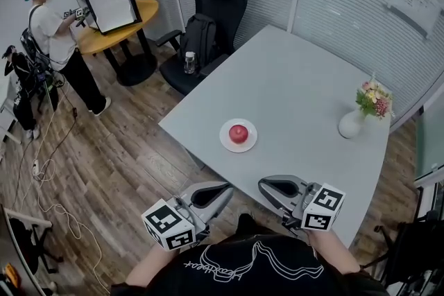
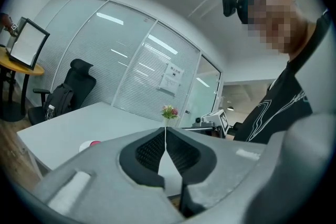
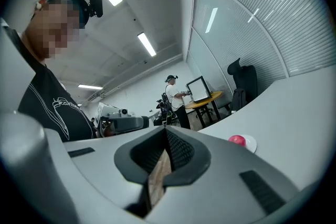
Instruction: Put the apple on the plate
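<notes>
Head view puts the apple [image 1: 238, 133] on the plate [image 1: 227, 143], about at its middle, red on white. The plate lies flat on the table [image 1: 298, 80], close to that table's left edge and nearer the wearer than the far side. Nothing touches the apple or the plate.

Both grippers are held low by the wearer's chest, well apart from the plate. The left gripper [image 1: 227, 190] hangs off the table's near edge, over the floor [image 1: 118, 149]. The right gripper [image 1: 265, 185] sits just beside it, over that edge, with its tips turned toward the left one and a gap between the two. In the left gripper view the jaws meet at the tips, with nothing between them; the apple and plate show small on the table beyond. In the right gripper view the jaws are likewise closed tip to tip and empty, and the apple on its plate lies off to the right.

At the table's right end stands a vase [image 1: 350, 125] with flowers [image 1: 373, 99], well apart from the plate. Past the far-left corner is a chair [image 1: 216, 3] with a backpack [image 1: 200, 35] on it and a bottle [image 1: 189, 62] beside the backpack. Farther left, a person [image 1: 52, 31] stands at a round table [image 1: 142, 14] that bears a screen [image 1: 111, 3].
</notes>
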